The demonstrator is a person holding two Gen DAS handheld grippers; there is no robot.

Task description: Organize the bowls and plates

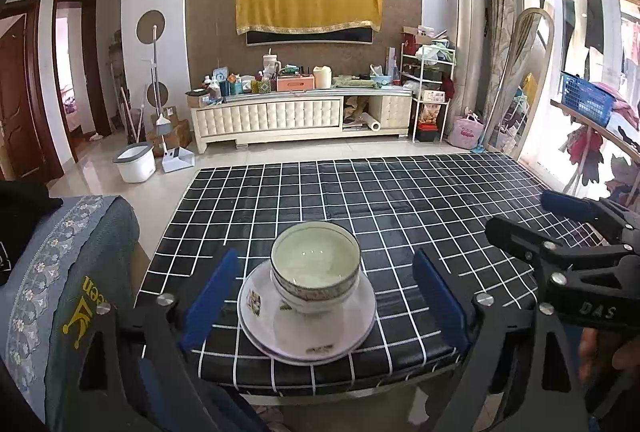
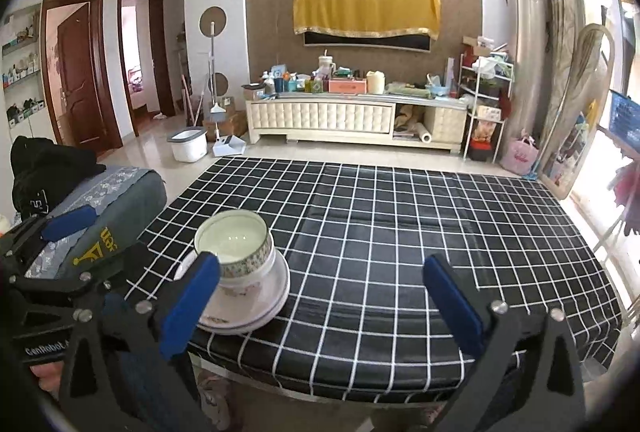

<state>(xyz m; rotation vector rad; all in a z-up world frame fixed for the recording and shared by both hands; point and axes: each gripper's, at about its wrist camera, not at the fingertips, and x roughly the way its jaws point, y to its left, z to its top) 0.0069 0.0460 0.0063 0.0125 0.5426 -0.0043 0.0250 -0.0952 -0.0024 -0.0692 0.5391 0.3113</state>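
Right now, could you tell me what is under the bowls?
The bowls sit nested on two stacked plates on the table. The plates' centres are covered.

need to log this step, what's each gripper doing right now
left gripper: open, holding nothing; the stacked bowls and plates sit on the table beyond its fingers.
right gripper: open, empty.

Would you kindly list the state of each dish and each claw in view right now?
Bowls: two nested, upright, empty, sitting on the plates.
Plates: two stacked, flat on the checked table near its front edge.
Left claw: open, holding nothing, stack between its fingers untouched.
Right claw: open wide, empty, beside the stack.
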